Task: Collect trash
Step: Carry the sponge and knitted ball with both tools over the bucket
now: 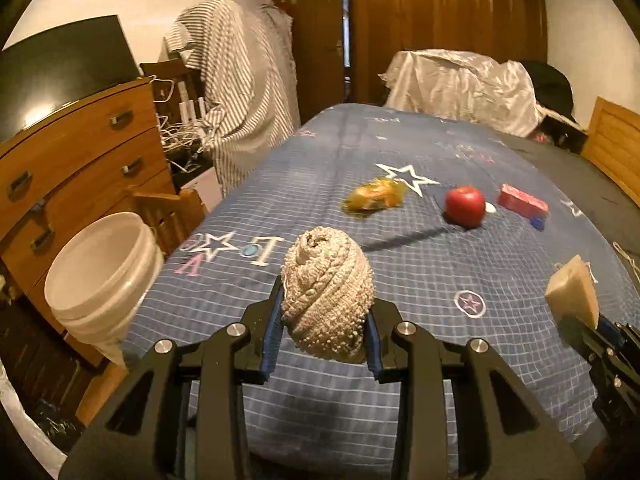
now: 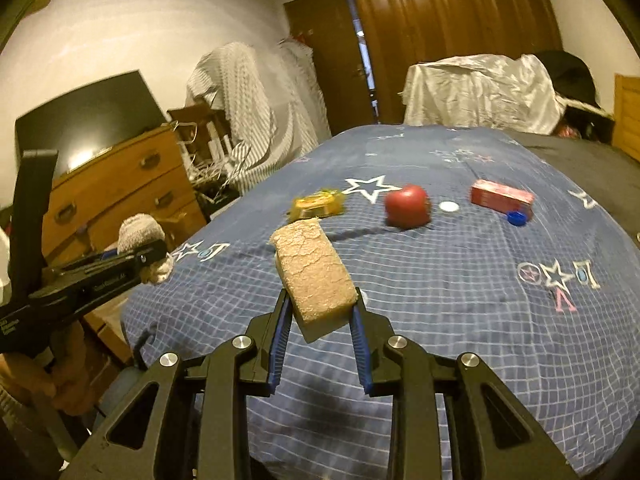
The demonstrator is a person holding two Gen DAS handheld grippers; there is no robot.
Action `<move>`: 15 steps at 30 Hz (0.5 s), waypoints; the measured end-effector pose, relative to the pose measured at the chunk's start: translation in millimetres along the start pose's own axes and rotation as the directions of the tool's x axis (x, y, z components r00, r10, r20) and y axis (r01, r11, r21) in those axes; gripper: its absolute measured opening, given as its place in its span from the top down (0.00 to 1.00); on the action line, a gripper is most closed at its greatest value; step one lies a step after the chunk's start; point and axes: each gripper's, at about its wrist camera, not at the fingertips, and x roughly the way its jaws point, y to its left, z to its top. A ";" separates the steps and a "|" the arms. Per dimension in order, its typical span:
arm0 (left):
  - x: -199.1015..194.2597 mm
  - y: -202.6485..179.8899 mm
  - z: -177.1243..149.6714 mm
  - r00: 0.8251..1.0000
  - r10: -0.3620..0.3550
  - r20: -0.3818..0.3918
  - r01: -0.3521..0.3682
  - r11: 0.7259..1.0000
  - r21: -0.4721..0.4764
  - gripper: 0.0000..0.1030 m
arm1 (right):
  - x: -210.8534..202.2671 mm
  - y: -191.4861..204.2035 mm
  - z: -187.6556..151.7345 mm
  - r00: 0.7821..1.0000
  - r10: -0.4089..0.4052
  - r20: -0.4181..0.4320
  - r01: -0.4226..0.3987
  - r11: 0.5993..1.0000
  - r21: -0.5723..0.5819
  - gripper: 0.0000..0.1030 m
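Blue star-patterned bedspread (image 1: pixel 400 280), red apple (image 1: pixel 465 206), white bucket (image 1: pixel 100 272), beige sponge (image 2: pixel 314 276).

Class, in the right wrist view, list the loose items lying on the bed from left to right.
Yellow wrapper → apple → white cap → red box. The blue cap overlaps the box, so it is left out.

Balled beige sock (image 1: pixel 328 296) and worn sponge (image 2: pixel 314 276) held above bed.
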 end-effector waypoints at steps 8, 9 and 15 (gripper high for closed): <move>1.6 60.8 9.9 0.998 0.059 0.036 -0.057 0.996 -0.063 0.69 | 32.9 65.8 28.2 0.998 0.037 -0.055 -0.042 0.995 -0.091 0.71; 3.4 69.2 12.3 0.997 0.067 0.035 -0.064 0.995 -0.072 0.69 | 41.0 81.2 34.8 0.997 0.051 -0.062 -0.058 0.992 -0.115 0.71; 13.0 128.8 28.0 0.989 0.145 0.040 -0.140 0.985 -0.101 0.69 | 82.8 163.4 73.0 0.986 0.143 -0.083 -0.157 0.967 -0.199 0.71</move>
